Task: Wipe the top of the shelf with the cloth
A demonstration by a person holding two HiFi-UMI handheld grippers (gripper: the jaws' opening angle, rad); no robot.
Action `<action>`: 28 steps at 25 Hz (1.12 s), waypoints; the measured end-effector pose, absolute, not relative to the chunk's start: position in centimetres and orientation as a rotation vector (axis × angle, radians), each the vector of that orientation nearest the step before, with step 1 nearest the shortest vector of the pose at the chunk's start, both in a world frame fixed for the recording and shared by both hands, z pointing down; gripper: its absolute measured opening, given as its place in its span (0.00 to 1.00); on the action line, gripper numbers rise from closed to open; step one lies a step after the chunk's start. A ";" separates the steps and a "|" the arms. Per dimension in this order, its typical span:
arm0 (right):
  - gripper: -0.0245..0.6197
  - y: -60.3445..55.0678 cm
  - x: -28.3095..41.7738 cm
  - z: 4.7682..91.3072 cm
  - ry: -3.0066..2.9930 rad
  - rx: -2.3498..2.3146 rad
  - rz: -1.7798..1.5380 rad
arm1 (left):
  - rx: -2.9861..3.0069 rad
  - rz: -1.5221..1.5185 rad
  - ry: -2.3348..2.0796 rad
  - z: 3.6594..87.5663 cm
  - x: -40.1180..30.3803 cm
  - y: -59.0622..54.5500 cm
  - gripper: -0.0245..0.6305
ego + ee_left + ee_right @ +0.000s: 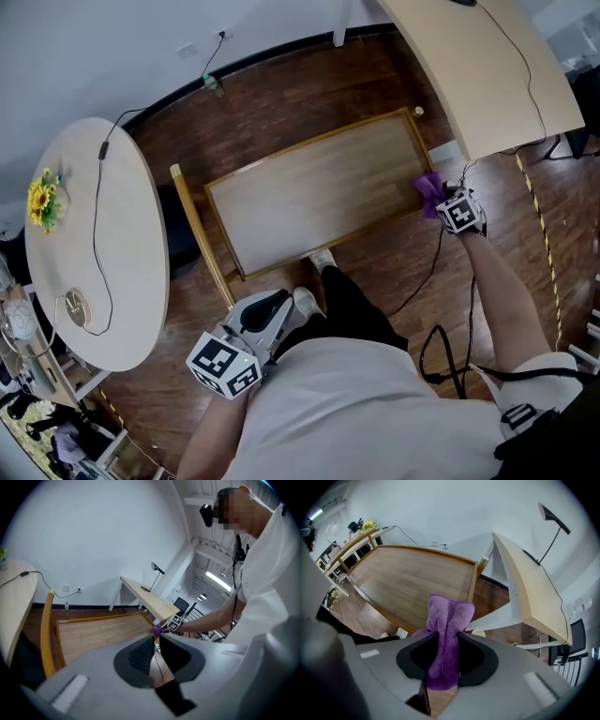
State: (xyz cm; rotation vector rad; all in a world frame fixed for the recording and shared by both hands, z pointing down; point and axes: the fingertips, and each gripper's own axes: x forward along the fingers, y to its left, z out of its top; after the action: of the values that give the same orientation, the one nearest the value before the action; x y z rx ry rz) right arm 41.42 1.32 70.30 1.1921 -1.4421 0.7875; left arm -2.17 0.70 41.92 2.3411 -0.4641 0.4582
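Fuzzy purple cloth (450,616) bunched in R claw (446,651).

**Your purple cloth at the near right corner of the shelf top**

You have the cloth (446,620) bunched into a tall fold, nipped at its middle between the jaws of your right gripper (446,641), its fluffy upper end standing free beyond them. It sits at the near right corner of the shelf top (319,192), a pale wooden panel inside a raised, darker rim. Whether cloth and wood touch cannot be told.
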 end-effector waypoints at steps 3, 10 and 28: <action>0.21 1.6 41.6 70.5 -1.439 1.186 0.788 | 2.343 0.453 -0.473 41.9 -2.7 0.8 0.12; 0.21 1.4 39.8 67.9 -1.483 1.250 0.769 | 2.375 0.420 -0.476 41.1 -3.5 1.7 0.12; 0.21 13.6 26.2 50.9 -1.797 1.557 0.683 | 2.485 0.321 -0.445 40.7 -10.1 11.8 0.11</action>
State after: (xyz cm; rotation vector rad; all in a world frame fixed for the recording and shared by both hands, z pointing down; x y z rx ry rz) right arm 26.20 13.56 50.87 1.5571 -1.7972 0.6827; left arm -10.08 11.83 40.68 2.4845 -0.4449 0.3210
